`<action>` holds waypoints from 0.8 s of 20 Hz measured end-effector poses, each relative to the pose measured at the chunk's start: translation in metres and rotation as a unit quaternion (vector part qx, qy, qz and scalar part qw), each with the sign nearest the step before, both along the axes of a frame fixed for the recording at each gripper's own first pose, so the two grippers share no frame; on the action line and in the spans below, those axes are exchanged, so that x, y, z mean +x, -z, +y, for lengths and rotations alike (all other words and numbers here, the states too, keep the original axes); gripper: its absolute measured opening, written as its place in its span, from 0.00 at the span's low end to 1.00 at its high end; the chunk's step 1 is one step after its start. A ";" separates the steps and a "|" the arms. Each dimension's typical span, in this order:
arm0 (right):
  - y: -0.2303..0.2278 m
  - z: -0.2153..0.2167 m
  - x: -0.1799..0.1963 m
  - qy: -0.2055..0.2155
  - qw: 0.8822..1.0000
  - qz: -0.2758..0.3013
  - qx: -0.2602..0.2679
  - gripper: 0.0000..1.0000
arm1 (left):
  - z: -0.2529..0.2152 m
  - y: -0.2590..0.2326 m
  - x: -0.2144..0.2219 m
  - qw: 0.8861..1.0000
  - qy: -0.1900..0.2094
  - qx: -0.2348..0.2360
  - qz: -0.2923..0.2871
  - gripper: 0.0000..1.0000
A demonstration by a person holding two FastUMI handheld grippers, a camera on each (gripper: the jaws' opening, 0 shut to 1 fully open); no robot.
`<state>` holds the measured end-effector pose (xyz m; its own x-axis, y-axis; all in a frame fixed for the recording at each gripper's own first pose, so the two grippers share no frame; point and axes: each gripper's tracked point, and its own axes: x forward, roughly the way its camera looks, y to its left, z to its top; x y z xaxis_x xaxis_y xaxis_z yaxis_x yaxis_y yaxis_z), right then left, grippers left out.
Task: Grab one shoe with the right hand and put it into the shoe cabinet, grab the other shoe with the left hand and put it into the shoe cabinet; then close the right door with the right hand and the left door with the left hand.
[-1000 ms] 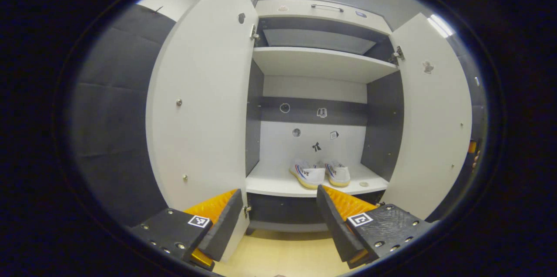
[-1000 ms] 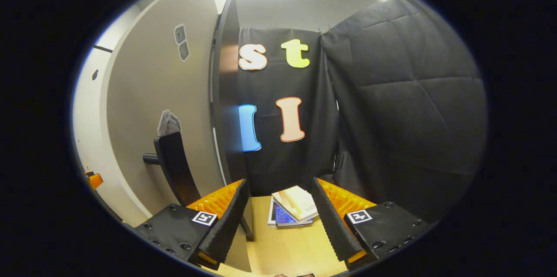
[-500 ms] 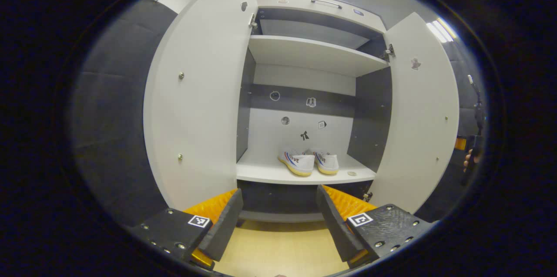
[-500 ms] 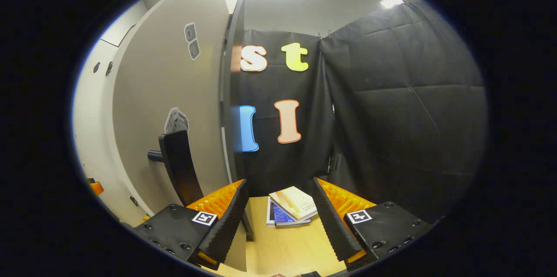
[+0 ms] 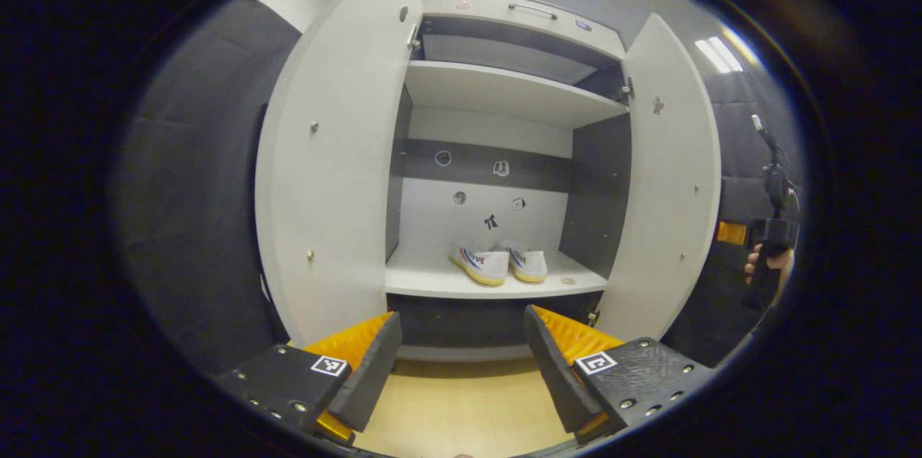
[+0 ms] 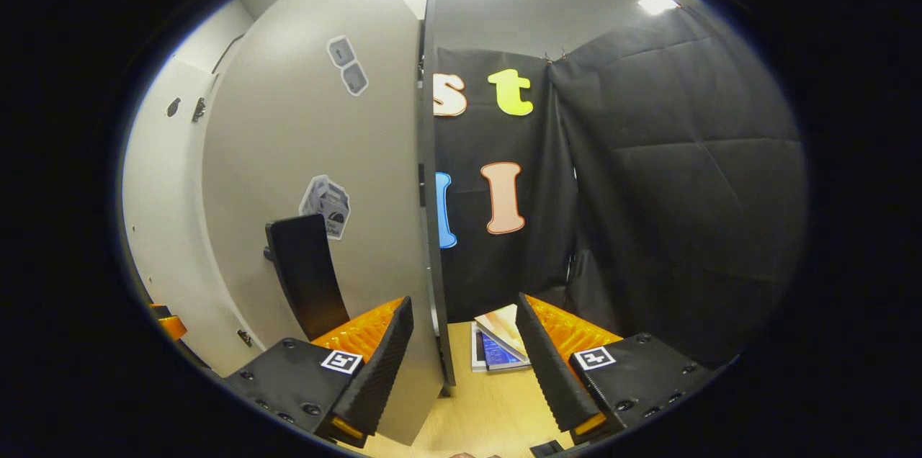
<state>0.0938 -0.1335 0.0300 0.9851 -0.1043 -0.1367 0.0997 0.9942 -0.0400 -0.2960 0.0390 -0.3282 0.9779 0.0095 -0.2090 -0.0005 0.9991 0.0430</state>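
Fingers [image 5: 371, 364] of the left gripper [image 5: 461, 364] and the right gripper [image 6: 464, 357] are gaping, holding nothing. Both shoes [image 5: 497, 263] are sitting in the cabinet [image 5: 504, 91] at twelve o'clock; the right door [image 6: 317, 155] and left door [image 5: 324, 155] are waiting unclosed.

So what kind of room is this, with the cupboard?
Probably a recording booth set up like a home hallway: a shoe cabinet with both doors open, two shoes on its shelf, and black cloth walls all around.
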 end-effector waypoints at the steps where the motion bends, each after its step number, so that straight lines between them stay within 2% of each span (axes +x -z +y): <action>1: 0.002 0.007 0.001 -0.002 1.000 -0.001 0.004 0.91 | 0.005 0.001 -0.005 1.000 -0.001 0.000 0.001 0.98; 4: 0.007 0.032 0.003 -0.012 0.999 0.000 0.033 0.91 | 0.021 0.002 -0.018 1.000 -0.009 -0.002 0.006 0.99; 5: 0.010 0.043 0.009 -0.022 0.999 0.000 0.044 0.84 | 0.026 0.002 -0.024 1.000 -0.013 -0.003 0.007 0.98; 6: 0.013 0.053 0.011 -0.032 0.998 0.001 0.049 0.84 | 0.032 0.001 -0.028 1.000 -0.017 -0.004 0.007 0.98; 8: 0.018 0.073 0.015 -0.048 0.997 0.008 0.052 0.88 | 0.042 0.000 -0.038 1.000 -0.025 -0.007 0.008 0.98; 10: 0.023 0.083 0.016 -0.046 0.998 0.007 0.053 0.91 | 0.051 -0.005 -0.047 1.000 -0.030 -0.009 0.002 0.98; 11: 0.024 0.091 0.013 -0.048 0.997 0.004 0.057 0.98 | 0.055 -0.007 -0.053 0.999 -0.031 -0.009 -0.003 0.98; 16: 0.037 0.089 -0.007 -0.024 0.997 -0.014 0.079 0.98 | 0.066 -0.010 -0.078 1.000 -0.018 0.000 -0.007 0.98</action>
<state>0.0872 -0.0443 -0.0073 0.9921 -0.0372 -0.1200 0.0516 0.9915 0.1191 -0.3745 0.1051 -0.3186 0.9796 0.0442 -0.1960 -0.0366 0.9984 0.0422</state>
